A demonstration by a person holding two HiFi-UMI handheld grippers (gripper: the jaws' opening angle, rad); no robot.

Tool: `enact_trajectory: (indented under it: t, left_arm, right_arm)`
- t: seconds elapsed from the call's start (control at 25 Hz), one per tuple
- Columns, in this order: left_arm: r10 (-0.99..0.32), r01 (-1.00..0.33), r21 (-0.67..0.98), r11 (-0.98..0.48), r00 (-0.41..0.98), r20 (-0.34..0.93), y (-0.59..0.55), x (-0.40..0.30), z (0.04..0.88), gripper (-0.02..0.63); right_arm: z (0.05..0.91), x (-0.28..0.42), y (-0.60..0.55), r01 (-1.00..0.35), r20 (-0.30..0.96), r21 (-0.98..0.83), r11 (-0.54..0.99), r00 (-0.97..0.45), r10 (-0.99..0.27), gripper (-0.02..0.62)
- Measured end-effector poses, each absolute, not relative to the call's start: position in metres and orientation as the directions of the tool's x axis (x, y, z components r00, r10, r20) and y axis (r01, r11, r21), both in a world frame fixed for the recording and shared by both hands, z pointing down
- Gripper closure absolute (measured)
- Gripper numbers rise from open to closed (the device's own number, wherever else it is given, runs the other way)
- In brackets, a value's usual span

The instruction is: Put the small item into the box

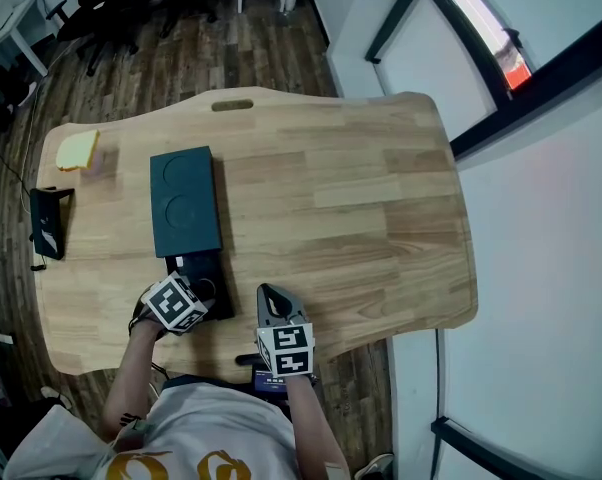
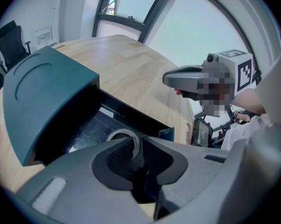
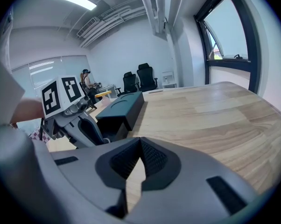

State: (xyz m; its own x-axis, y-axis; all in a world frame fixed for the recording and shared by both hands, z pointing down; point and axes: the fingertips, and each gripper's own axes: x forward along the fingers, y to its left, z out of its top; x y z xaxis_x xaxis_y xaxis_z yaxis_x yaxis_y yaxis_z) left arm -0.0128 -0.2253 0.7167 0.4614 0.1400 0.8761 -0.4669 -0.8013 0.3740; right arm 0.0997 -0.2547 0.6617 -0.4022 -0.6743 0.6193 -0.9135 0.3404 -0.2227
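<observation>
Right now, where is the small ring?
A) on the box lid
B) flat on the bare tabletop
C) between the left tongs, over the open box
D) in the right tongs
C: the left gripper view shows the ring pinched in the left tongs above the open teal box.

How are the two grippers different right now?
The left gripper pinches a small ring; the right gripper holds nothing, jaws together. The left gripper points into the open box; the right gripper hangs over bare table. Both carry a marker cube.
</observation>
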Motion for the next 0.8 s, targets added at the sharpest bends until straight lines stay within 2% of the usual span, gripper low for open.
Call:
enact_trajectory:
  t: [0.08,0.2,0.52,0.64,0.68,0.8]
  left_arm:
    - [0.142,-0.475,0.402,-0.783,0.493,0.858,-0.226,-0.011,0.714,0.524]
    - [0.123,-0.502,0.432,-0.749,0.536,0.835,-0.227,-0.011,0.71,0.503]
    - [-0.049,-0.564,0.384,-0.731,0.605,0.795,-0.237,-0.016,0.689,0.503]
    - [-0.089,-0.589,0.35,-0.729,0.588,0.804,-0.233,-0.021,0.679,0.505]
    - [-0.1,-0.594,0.336,-0.731,0.581,0.808,-0.231,-0.022,0.676,0.507]
    - [-0.157,-0.614,0.304,-0.729,0.582,0.798,-0.228,-0.023,0.665,0.598]
  right_arm:
    - [0.66,0.101,-0.255,-0.916,0.617,-0.22,0.336,-0.397,-0.68,0.591]
    - [0.655,0.104,-0.251,-0.919,0.611,-0.214,0.331,-0.39,-0.689,0.591]
    - [0.634,0.107,-0.233,-0.927,0.579,-0.191,0.324,-0.373,-0.726,0.591]
    - [0.623,0.103,-0.227,-0.926,0.565,-0.176,0.333,-0.372,-0.736,0.591]
    - [0.618,0.102,-0.226,-0.926,0.561,-0.169,0.337,-0.372,-0.74,0.591]
    - [0.603,0.098,-0.224,-0.926,0.539,-0.158,0.343,-0.372,-0.756,0.591]
